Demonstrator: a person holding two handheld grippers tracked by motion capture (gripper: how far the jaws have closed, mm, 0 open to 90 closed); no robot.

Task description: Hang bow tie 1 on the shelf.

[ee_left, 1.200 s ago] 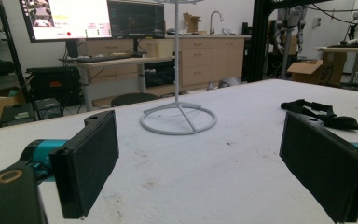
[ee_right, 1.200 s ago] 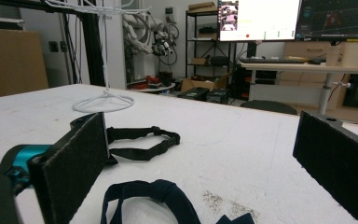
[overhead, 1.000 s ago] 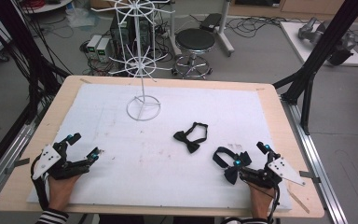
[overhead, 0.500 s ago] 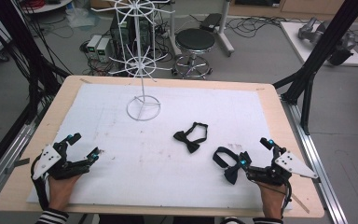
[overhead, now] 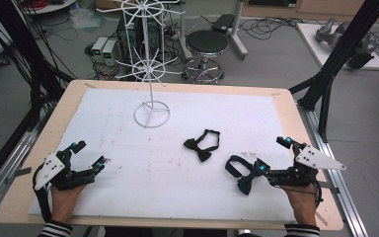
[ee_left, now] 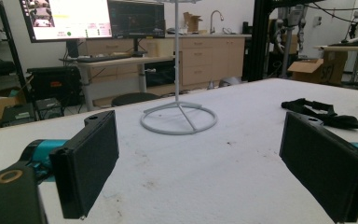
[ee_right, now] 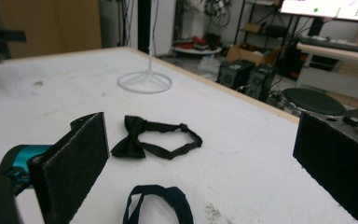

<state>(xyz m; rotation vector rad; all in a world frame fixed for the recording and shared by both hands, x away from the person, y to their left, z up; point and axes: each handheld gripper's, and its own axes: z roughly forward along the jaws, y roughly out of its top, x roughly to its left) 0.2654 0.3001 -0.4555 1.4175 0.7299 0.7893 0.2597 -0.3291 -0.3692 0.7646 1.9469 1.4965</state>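
The near bow tie (overhead: 242, 173) lies on the tabletop (overhead: 143, 168) just ahead of the right tongs (overhead: 276, 159), jaws apart, far nearer than the left tongs (overhead: 90, 154), also apart.

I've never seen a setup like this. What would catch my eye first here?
Probably the tall white wire rack standing at the far side of the white table. Next, two black bow ties: one bow tie lies near the middle, the nearer bow tie just ahead of the right gripper, whose fingers stand wide open. The left gripper rests open at the near left, apart from both ties.
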